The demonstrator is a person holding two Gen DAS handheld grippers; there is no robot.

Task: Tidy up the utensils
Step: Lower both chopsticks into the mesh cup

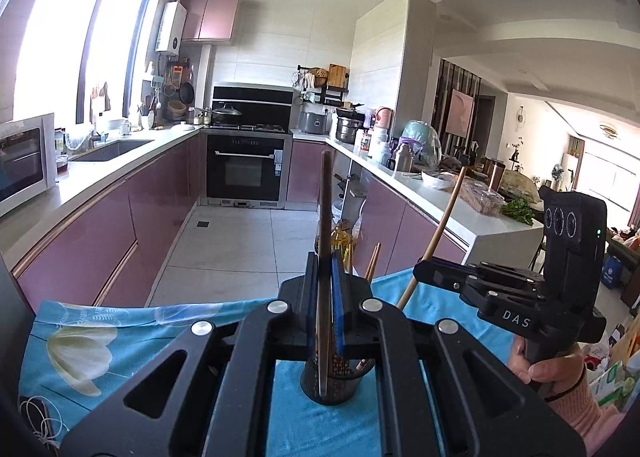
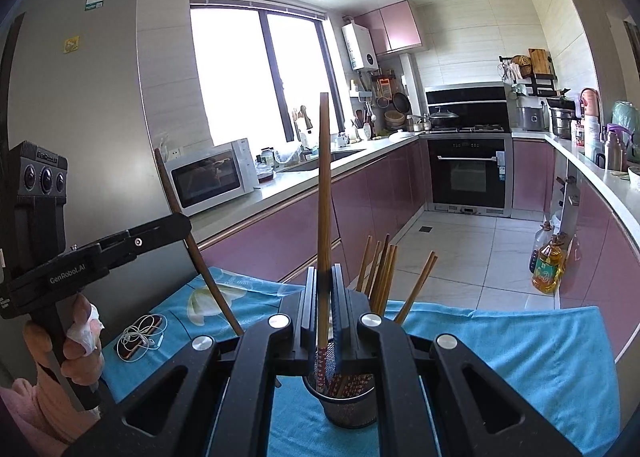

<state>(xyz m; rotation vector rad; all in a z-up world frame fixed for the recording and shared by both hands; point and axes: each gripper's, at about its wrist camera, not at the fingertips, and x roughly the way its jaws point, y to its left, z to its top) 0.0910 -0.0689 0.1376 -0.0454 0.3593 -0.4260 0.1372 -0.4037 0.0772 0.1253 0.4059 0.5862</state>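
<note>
A black mesh utensil cup [image 1: 338,381] stands on a blue flowered cloth [image 1: 100,341]; it also shows in the right wrist view [image 2: 348,403], holding several wooden chopsticks [image 2: 382,277]. My left gripper [image 1: 325,281] is shut on a dark brown chopstick [image 1: 325,209], held upright with its lower end in the cup. My right gripper [image 2: 325,289] is shut on a lighter brown chopstick [image 2: 323,193], also upright over the cup. Each gripper appears in the other's view: the right gripper [image 1: 420,269] to the right, the left gripper [image 2: 184,223] to the left.
A phone with white earphones [image 2: 140,337] lies on the cloth [image 2: 500,357] at the left. Oil bottles [image 2: 546,265] stand on the floor by the pink cabinets. A microwave [image 2: 212,177] sits on the left counter. A grey fridge [image 2: 76,97] is at the left.
</note>
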